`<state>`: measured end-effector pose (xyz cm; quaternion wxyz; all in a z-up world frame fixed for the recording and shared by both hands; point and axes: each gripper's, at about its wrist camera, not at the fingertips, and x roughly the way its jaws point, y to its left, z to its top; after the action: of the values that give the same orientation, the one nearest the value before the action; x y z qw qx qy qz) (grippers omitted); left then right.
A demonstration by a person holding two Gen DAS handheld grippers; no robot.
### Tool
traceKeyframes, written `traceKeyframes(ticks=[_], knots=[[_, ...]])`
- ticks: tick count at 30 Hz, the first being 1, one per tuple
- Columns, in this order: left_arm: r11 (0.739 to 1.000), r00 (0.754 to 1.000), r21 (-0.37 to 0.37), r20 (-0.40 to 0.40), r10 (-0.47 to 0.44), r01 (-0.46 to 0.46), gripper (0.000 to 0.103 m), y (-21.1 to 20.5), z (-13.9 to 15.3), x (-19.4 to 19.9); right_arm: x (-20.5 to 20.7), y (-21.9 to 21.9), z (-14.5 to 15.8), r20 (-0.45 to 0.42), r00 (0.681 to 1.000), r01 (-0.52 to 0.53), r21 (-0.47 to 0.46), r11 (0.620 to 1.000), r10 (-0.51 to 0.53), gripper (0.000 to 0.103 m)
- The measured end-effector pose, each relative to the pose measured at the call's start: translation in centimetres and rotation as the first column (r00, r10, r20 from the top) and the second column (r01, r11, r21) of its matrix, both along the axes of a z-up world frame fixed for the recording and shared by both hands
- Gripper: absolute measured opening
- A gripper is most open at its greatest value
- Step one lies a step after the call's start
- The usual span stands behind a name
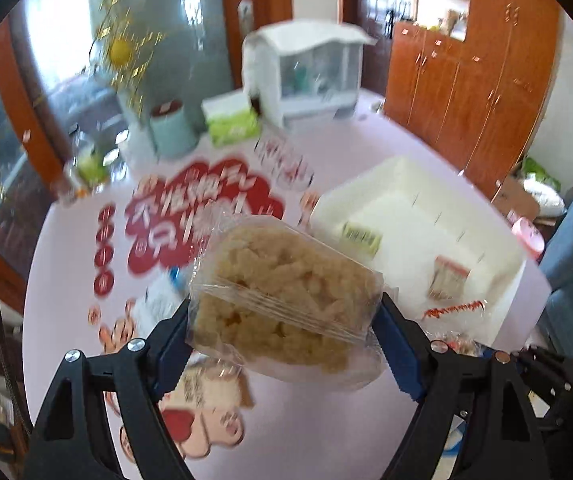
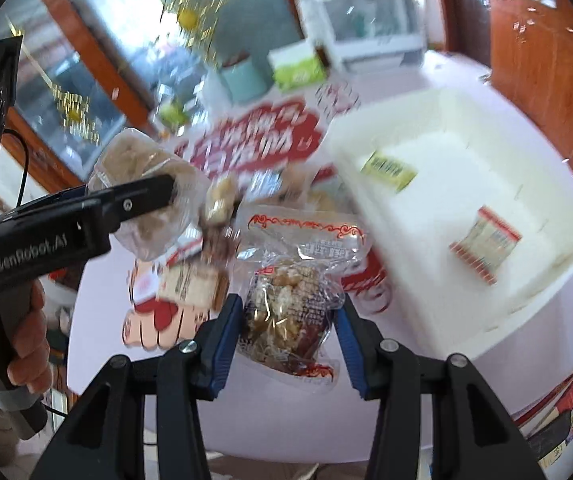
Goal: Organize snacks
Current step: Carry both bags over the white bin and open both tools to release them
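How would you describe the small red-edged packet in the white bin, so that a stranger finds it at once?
Find the large white bin at the right of the pink table. Two packets lie on its floor. The red-edged packet is the nearer one, pale with red borders; the yellow-green packet, farther back, has none.

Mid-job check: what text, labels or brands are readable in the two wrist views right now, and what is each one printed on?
"GenRobot.AI": white lettering on the body of the left claw, seen from the right wrist view.
Large white characters on the tablecloth's red print: blurred, unreadable.
Yellow-green barcode label in the white bin: too small.
Red-edged packet in the bin: blurred.
Print on the snack pack in the right claw: illegible.
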<state>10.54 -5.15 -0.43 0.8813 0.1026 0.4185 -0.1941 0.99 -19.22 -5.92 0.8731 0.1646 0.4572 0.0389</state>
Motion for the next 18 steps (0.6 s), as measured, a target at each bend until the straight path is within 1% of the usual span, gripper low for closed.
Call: traceKeyframes(ticks=[3, 5, 9, 13, 18], knots=[[1.000, 0.999, -0.020, 0.031, -0.016, 0.016, 0.082, -2.1, 1.7, 0.3, -0.6, -2.8, 1.7, 0.049, 0.996, 0.071, 0.021, 0.997, -0.072, 0.047], [0.999, 0.998, -0.019, 0.055, -0.034, 0.035, 0.082, -3.9, 2.6, 0.3, -0.9, -4.3, 2.7, 0.079, 0.990, 0.117, 0.014, 0.993, -0.118, 0.047], [0.998, 0.994, -0.003, 0.093, -0.057, 0.057, 0.082, -6.6, 3.5, 0.1, -1.8, -7.0, 4.1, 0.132, 0.973, 0.193, -0.008, 0.981, -0.191, 0.047], [0.998, 0.992, 0.002, 0.111, -0.067, 0.067, 0.082, -9.0, 3.9, 0.2, -2.0, -9.0, 4.3, 0.150, 0.960, 0.242, -0.020, 0.970, -0.236, 0.048], [0.997, 0.989, 0.025, 0.123, -0.077, 0.075, 0.082, -11.7, 3.8, 0.6, -1.5, -11.2, 3.6, 0.131, 0.955, 0.271, -0.028, 0.962, -0.265, 0.048]])
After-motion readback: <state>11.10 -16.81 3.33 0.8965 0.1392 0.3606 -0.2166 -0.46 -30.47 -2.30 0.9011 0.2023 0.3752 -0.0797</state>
